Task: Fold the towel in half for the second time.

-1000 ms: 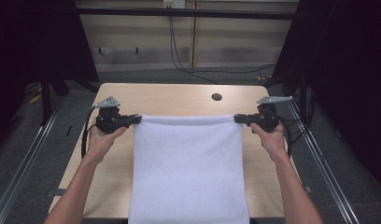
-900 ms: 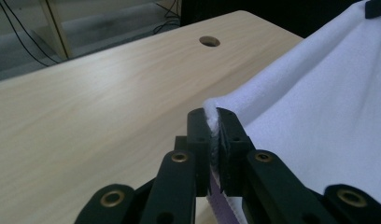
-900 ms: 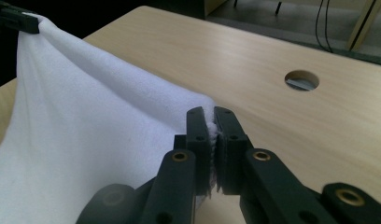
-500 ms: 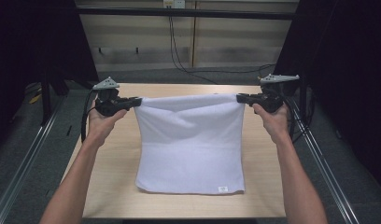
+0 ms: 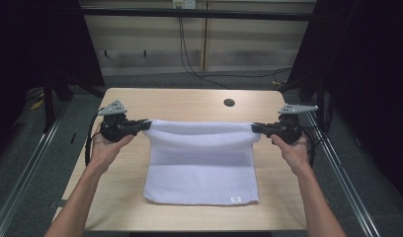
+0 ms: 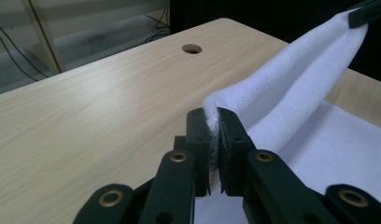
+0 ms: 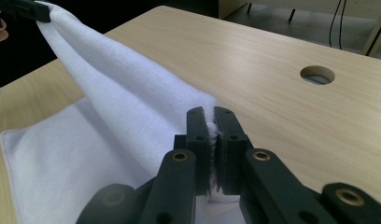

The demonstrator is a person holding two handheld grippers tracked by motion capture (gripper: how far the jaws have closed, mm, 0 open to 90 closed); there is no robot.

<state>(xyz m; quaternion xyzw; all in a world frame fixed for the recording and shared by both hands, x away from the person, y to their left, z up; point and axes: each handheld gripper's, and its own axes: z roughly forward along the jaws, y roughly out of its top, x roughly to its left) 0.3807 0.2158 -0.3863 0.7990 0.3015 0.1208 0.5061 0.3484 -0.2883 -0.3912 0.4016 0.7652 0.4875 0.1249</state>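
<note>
One white fleecy towel (image 5: pixel 202 168), far edge lifted.

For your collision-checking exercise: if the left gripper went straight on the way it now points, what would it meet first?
The left gripper points level across the table toward the right gripper. First in its line is the white towel it already clamps, stretched between them; beyond that, probably the right gripper, though depth is unclear.
</note>
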